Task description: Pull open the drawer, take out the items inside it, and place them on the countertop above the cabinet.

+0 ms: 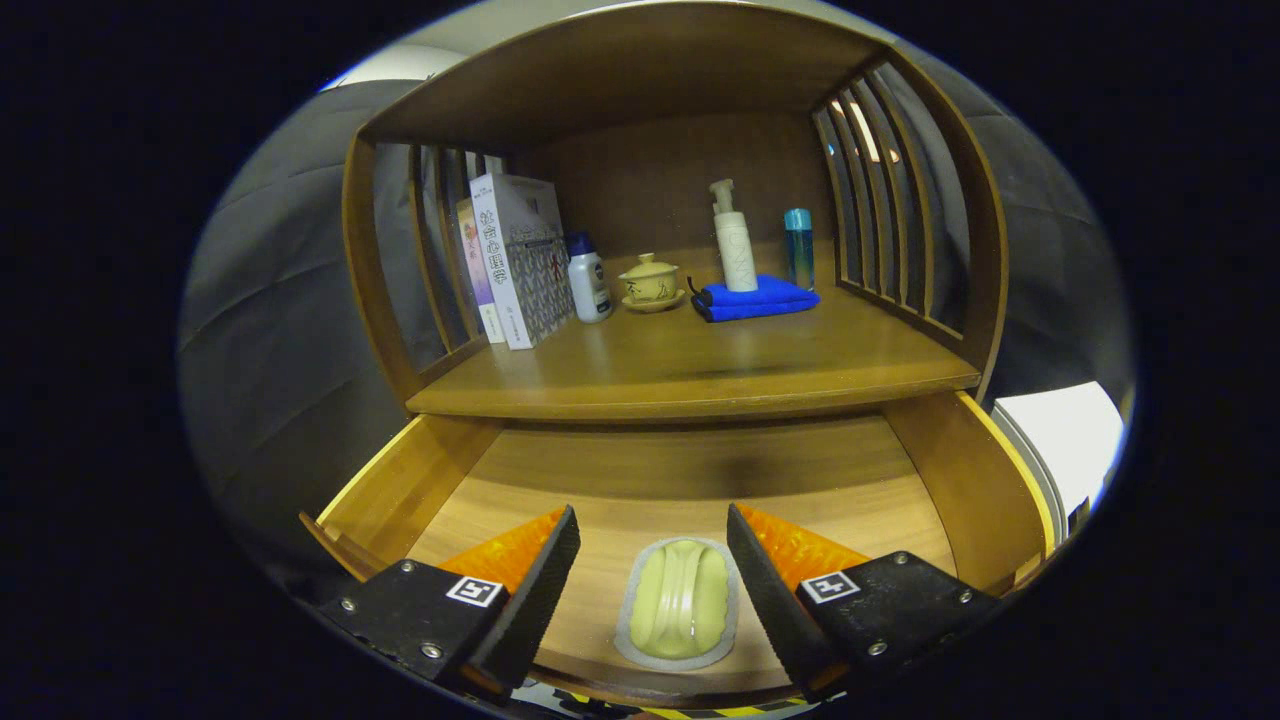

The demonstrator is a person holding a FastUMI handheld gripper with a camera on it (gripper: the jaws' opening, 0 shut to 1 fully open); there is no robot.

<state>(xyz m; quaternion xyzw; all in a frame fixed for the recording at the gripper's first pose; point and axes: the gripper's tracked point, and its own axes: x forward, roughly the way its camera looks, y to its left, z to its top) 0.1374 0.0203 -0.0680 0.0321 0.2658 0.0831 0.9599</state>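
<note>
The wooden drawer (690, 470) is pulled out below the countertop (690, 375) of the cabinet. Inside it, near the front, lies a pale green oblong item in a clear wrapper (680, 603). My gripper (653, 545) hovers over the drawer, open, with the green item lying between its two fingers (535, 590); neither finger touches it. Both fingers point toward the back of the drawer.
On the countertop stand books (515, 260) at the left, a small white bottle (588, 280), a lidded tea cup on a saucer (650, 282), a pump bottle (735, 245) on a folded blue cloth (757, 300), and a blue bottle (799, 245). Slatted side walls enclose the shelf.
</note>
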